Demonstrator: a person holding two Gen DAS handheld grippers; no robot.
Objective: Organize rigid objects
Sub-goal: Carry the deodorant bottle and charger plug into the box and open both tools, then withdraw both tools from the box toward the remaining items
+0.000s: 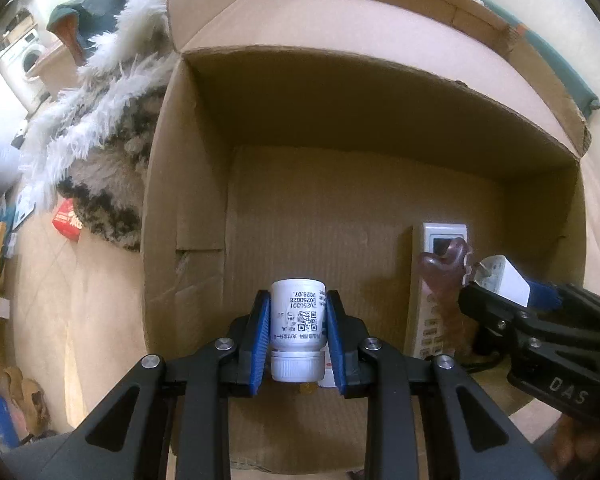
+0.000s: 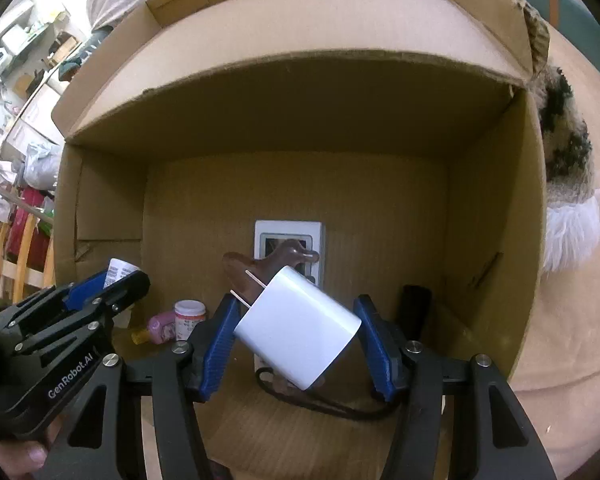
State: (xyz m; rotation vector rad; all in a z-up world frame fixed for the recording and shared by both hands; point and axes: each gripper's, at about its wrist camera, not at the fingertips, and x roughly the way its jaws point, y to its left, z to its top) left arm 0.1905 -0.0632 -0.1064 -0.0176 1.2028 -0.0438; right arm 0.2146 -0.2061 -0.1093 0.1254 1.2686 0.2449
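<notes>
Left tongs (image 1: 297, 334) clamping white bottle (image 1: 298, 318), right tongs (image 2: 296, 340) gripping charger (image 2: 298, 326) — over cardboard box (image 1: 340, 200)

- A white front-loading washing machine (image 1: 28, 58) stands at ten o'clock.
- Pale tiled floor (image 1: 40, 272) lies at nine o'clock.
- Light wooden chair rails (image 2: 8, 264) show at nine o'clock.

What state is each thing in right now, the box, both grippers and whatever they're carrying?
cardboard box: open, flaps up
left gripper: shut on white bottle
white bottle: gripped, cap toward camera
right gripper: shut on white charger
white charger: gripped, tilted, prongs out
remote control: lying flat in box
pink bottle: lying on its side
</notes>
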